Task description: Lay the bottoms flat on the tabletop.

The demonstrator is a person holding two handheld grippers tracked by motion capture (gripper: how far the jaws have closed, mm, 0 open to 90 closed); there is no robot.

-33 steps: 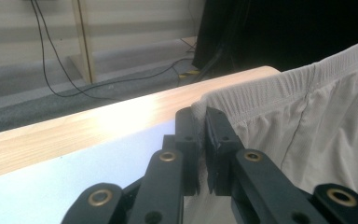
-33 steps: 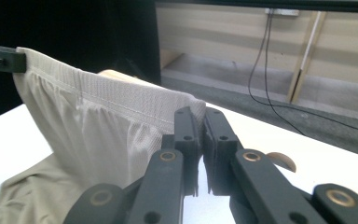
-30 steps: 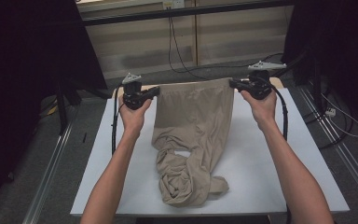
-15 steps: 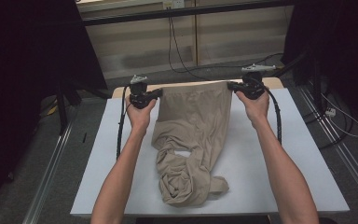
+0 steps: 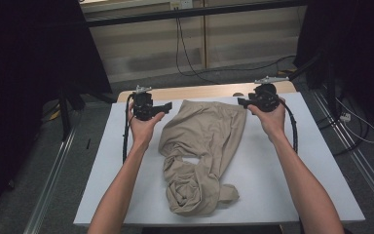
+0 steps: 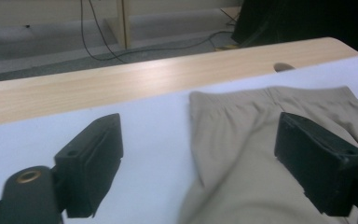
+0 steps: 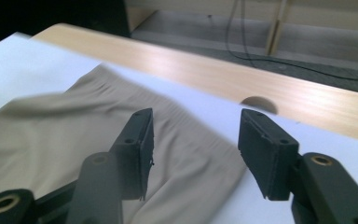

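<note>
Both grippers have just let go of the beige trousers [image 5: 202, 151]: the jaws of the left gripper [image 5: 164, 106] have just been opening and now stand wide apart, with the waistband corner lying loose on the sheet between them and neither pad pressing on it. The right gripper [image 5: 242, 102] has also just been opening, its jaws parted about halfway, and in the right gripper view the elastic waistband [image 7: 168, 126] runs flat beneath and ahead of them, again untouched. So the top edge looks laid out: the waistband stretches between the two grippers, near the far edge of the white sheet [image 5: 316, 161], just short of the bare wooden tabletop [image 5: 199, 92] beyond. What sits nearer the person than the grippers is another matter. The trouser legs [image 5: 195, 187] trail back from the waistband into a twisted, bunched heap, well apart from either gripper, with a gap of white showing through a fold. I'd judge the spreading about half done; the legs want pulling straight and smoothing before any folding could sensibly start.
</note>
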